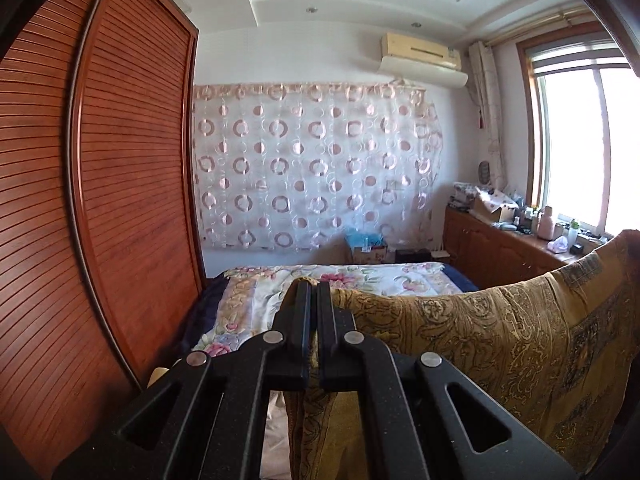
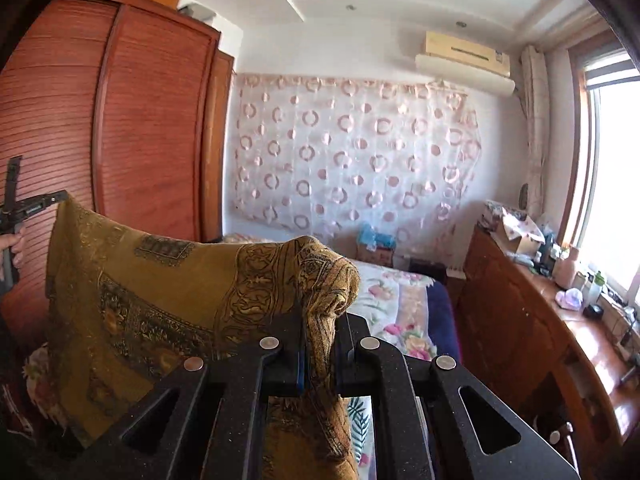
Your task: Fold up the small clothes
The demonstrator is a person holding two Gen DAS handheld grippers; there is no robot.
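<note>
While I hold the rig level over the bed [image 1: 320, 280], the left wrist view shows my left claw [image 1: 314, 292] pressed together on one top corner of a single mustard-yellow patterned cloth [image 1: 500, 340]. That cloth runs taut to the right and rises toward the frame's right edge. I judge it is held aloft and stretched so it hangs flat for a first fold. Far behind it I count one louvred wardrobe [image 1: 120, 200] at left, one circle-print curtain [image 1: 312, 168] on the far wall, one air conditioner [image 1: 424, 60] above it and one window [image 1: 580, 148] at right.

From the right wrist view, my right claw [image 2: 322, 320] pinches a bunched wad of the same cloth's other top corner, with fabric spilling over and between its tips. The cloth sags leftward to the left claw, seen small at the far left edge with a hand [image 2: 14, 246] on its handle. Below lies the floral bed; a cluttered wooden worktop [image 2: 580, 320] runs under the window. Two claws, one cloth, none yet folded.
</note>
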